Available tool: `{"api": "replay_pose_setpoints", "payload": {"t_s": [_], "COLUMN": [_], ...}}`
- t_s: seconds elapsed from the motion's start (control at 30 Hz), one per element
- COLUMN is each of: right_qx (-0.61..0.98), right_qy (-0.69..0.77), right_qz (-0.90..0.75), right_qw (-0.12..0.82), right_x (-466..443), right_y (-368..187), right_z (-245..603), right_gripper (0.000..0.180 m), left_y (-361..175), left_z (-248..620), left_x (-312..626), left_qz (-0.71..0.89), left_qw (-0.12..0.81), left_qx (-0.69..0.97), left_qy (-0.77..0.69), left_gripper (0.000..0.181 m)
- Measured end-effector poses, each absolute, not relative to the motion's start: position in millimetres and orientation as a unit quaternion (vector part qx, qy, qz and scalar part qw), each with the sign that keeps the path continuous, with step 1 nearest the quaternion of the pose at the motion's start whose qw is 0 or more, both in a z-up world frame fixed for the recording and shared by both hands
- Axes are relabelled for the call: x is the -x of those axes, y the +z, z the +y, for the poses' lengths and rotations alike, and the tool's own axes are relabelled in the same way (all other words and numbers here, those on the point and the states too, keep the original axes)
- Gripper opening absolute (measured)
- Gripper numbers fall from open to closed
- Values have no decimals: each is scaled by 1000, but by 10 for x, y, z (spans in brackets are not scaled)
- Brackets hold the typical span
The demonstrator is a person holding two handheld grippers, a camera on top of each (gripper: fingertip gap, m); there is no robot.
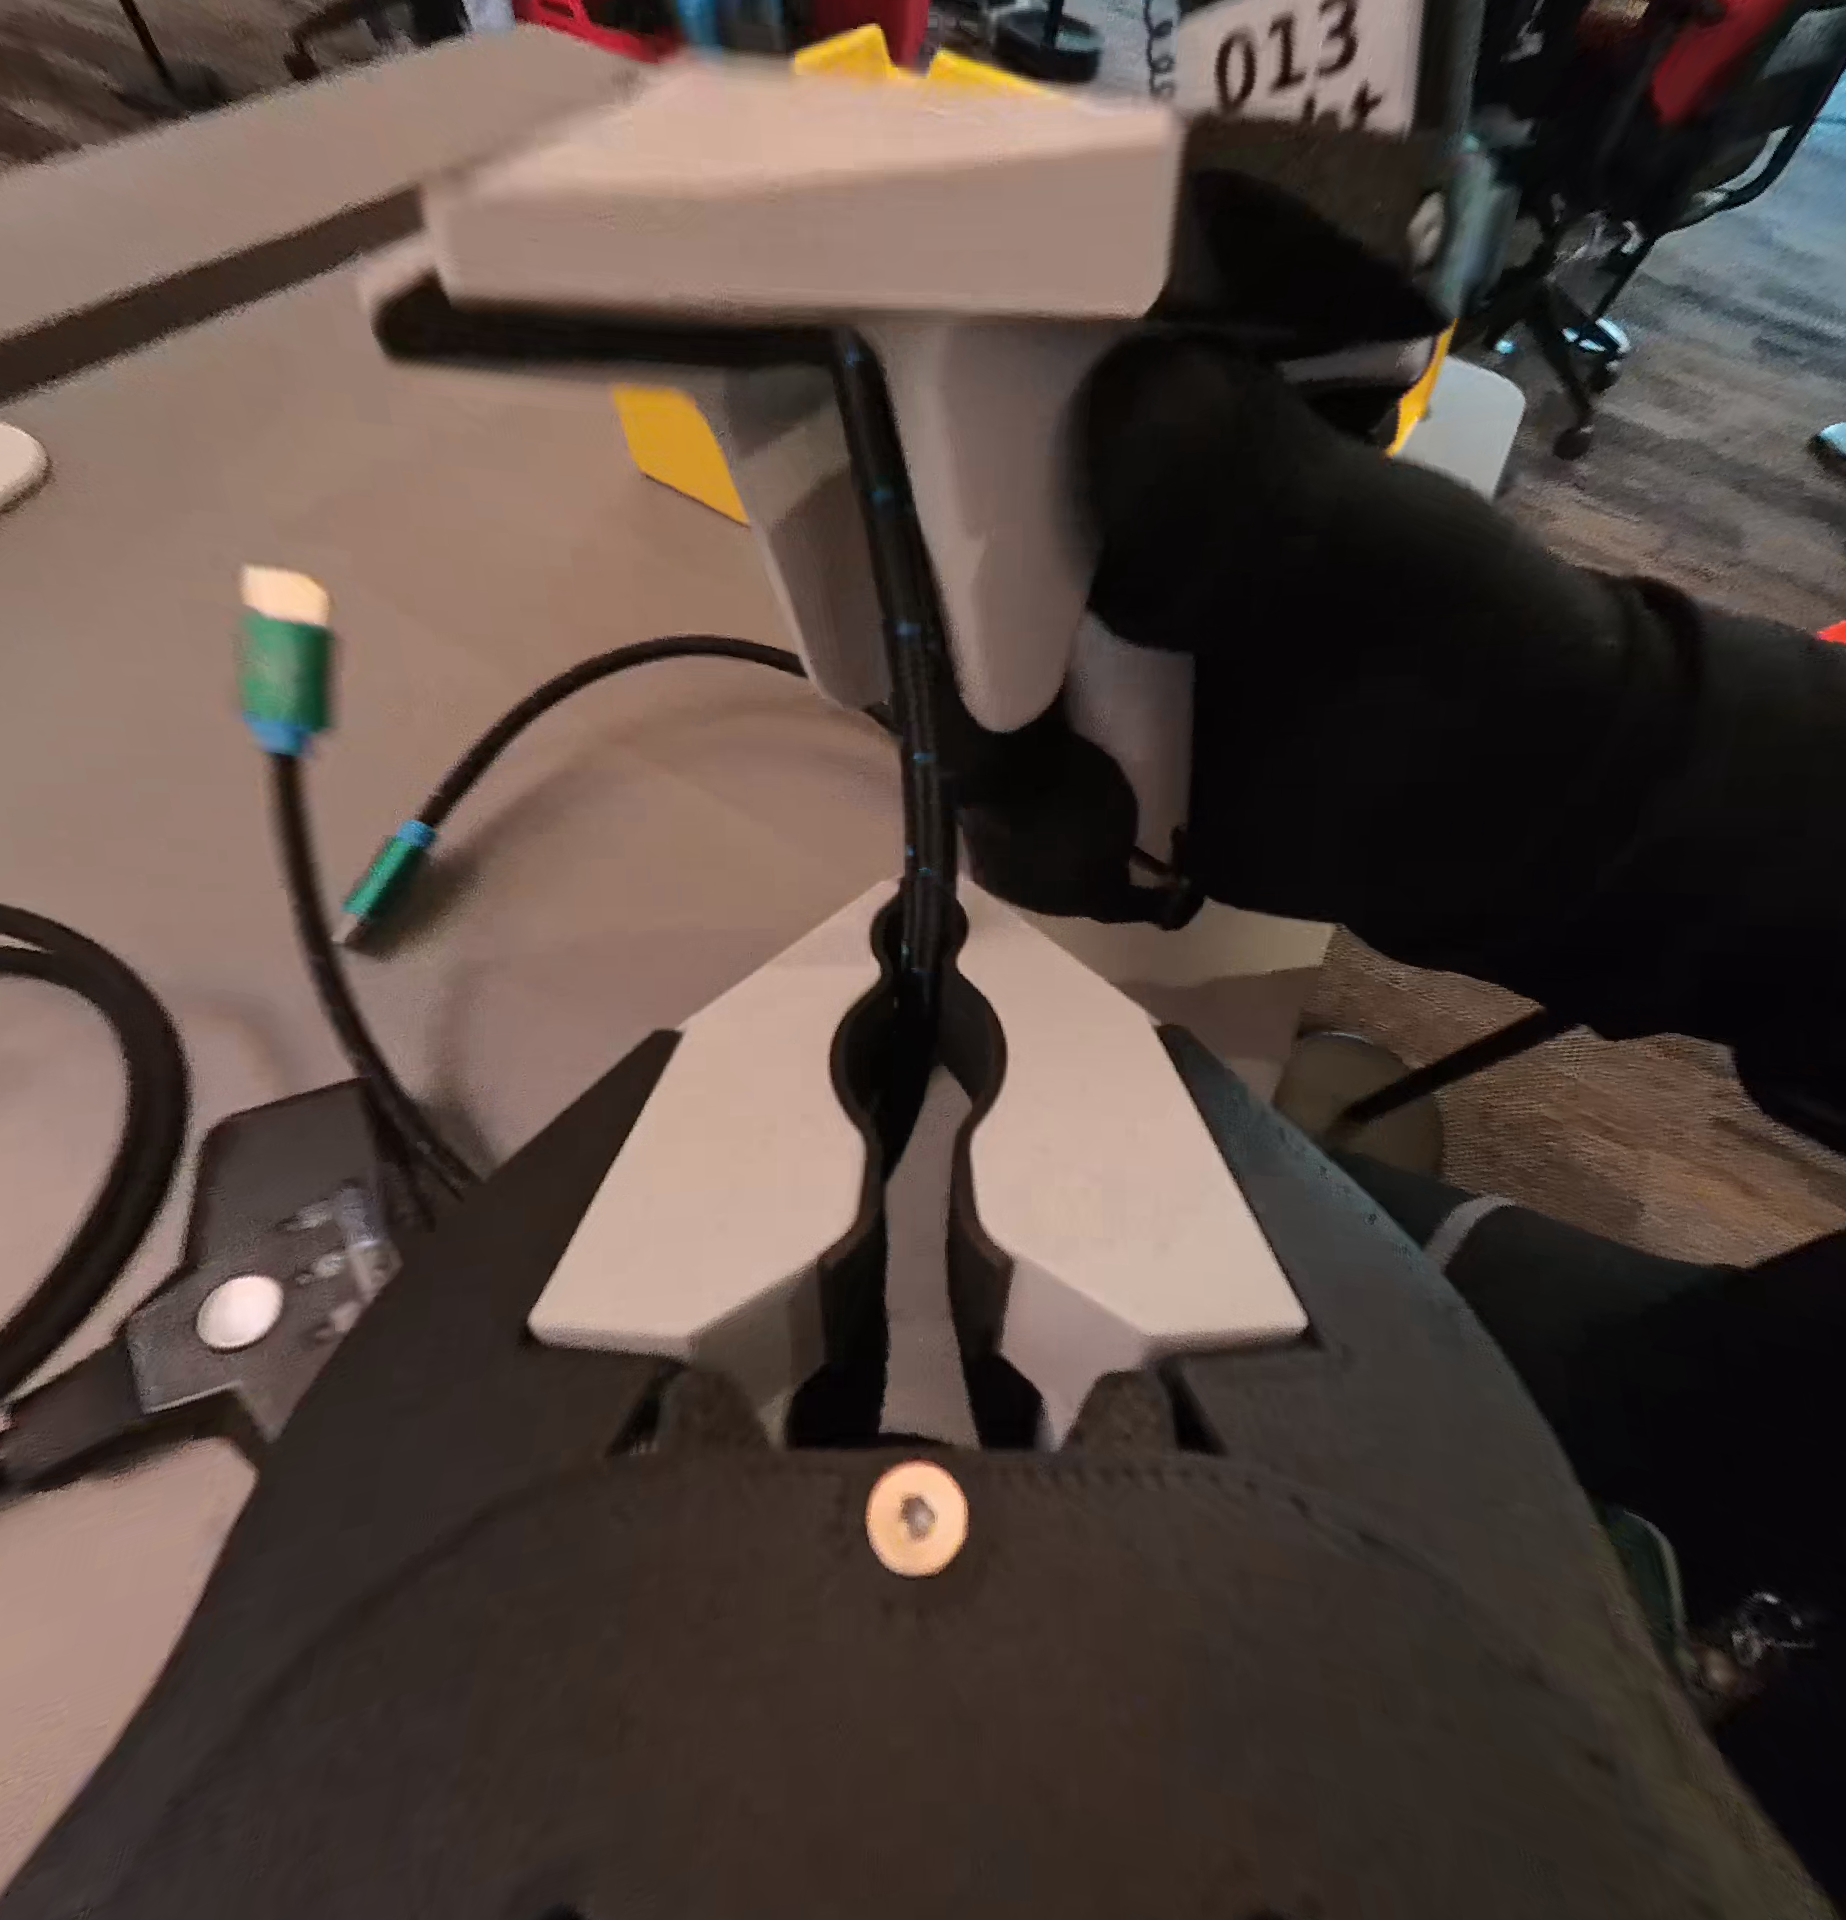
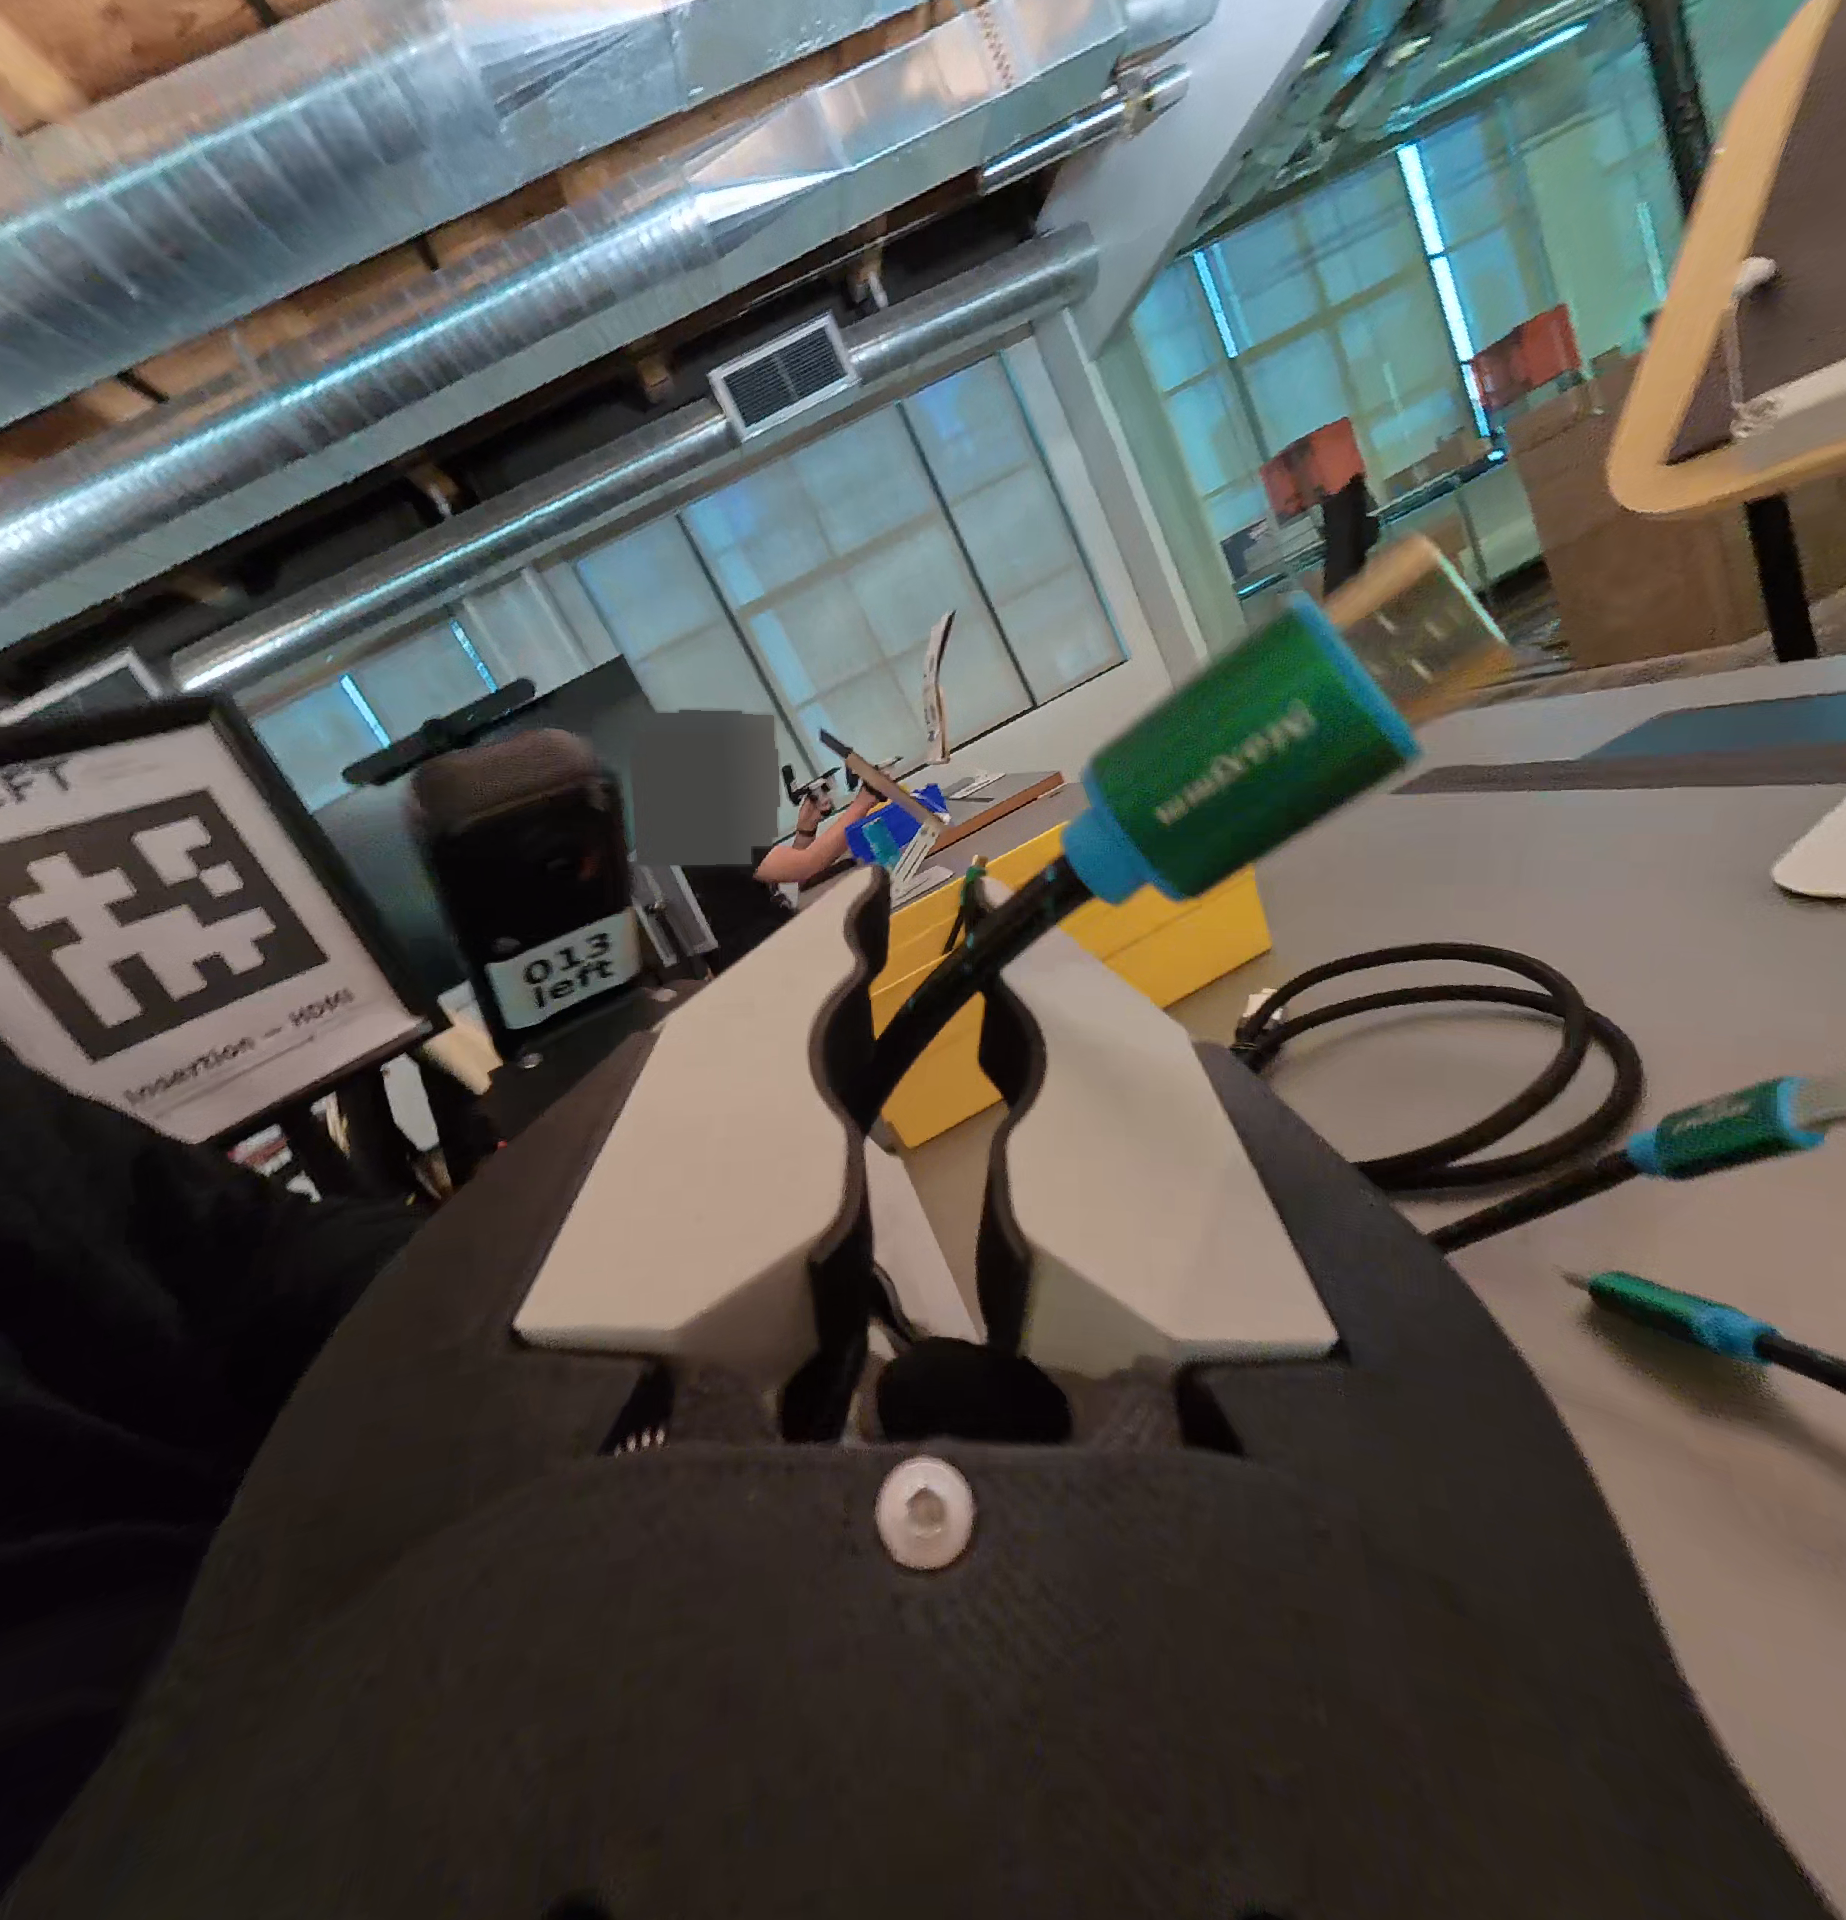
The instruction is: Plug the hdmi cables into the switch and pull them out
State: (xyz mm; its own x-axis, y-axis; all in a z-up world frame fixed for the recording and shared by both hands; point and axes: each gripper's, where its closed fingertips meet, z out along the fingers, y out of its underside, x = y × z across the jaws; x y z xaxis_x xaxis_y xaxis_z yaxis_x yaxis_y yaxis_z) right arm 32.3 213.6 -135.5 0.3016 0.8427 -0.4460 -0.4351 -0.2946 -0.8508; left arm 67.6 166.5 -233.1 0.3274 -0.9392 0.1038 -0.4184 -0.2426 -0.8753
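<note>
Black HDMI switch box [image 1: 264,1262] blurred, half hidden behind left gripper [image 1: 917,940]. Both grippers clamp one black braided cable [image 2: 986,961]; right gripper [image 2: 929,914] holds it just below green-blue plug [image 2: 1246,764], angled up-right above the grey table [image 2: 1521,883].

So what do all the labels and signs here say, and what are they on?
I won't copy out writing; here is where it stands.
White tag on the right hand-held gripper.
Another white tag on the left hand-held gripper.
Framed sign with a black-and-white pattern.
Green plug of the held cable: printed mark.
Second green plug lying on the table: blurred.
</note>
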Motion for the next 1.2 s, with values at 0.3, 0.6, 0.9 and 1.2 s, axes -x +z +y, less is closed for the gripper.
{"api": "replay_pose_setpoints", "payload": {"t_s": [0.3, 0.6, 0.9, 1.2], "right_qx": [581, 620, 641, 645], "right_qy": [523, 456, 392, 354], "right_qz": [-246, -292, -352, -420], "right_qw": [573, 568, 558, 531], "right_x": [-320, -327, -147, 40], "right_y": [-1331, -1443, -1614, -1827], "right_z": [2025, 2037, 1992, 1883], "right_gripper": [2, 0, 0, 0], "left_y": [-2332, -1921, -1517, -1180], "left_z": [1429, 1700, 1840, 1833], "left_x": [-743, -444, -463, -447], "left_qz": [503, 524, 546, 525], "left_qw": [340, 392, 426, 410], "left_qx": [684, 671, 656, 646], "left_qy": [-404, -348, -301, -374], "left_gripper": [45, 45, 56, 55]}}
